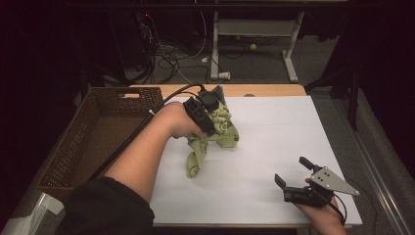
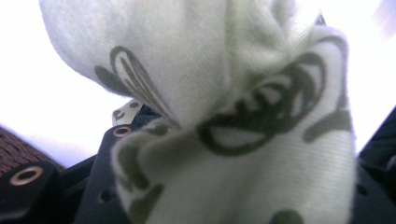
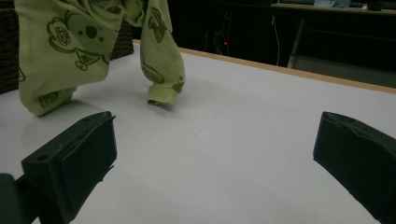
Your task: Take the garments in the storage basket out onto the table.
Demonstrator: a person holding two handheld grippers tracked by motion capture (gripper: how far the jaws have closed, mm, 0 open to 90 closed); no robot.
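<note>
A light green garment [image 1: 217, 133] with dark koala prints hangs bunched from my left gripper [image 1: 215, 120] above the white table top [image 1: 279, 127], left of centre. Its lower ends touch the surface. In the left gripper view the cloth [image 2: 233, 116] lies between the black jaws of my left gripper [image 2: 243, 196], which is shut on it. My right gripper [image 1: 292, 171] rests near the front right of the table, jaws wide apart with nothing between them. The right gripper view has that gripper [image 3: 215, 158] facing the hanging garment [image 3: 70, 46], well short of it.
A brown woven basket [image 1: 63, 152] stands along the table's left side, close to the left forearm. Beyond the table's far wooden edge [image 1: 264, 90] are cables and a desk frame on a dark floor.
</note>
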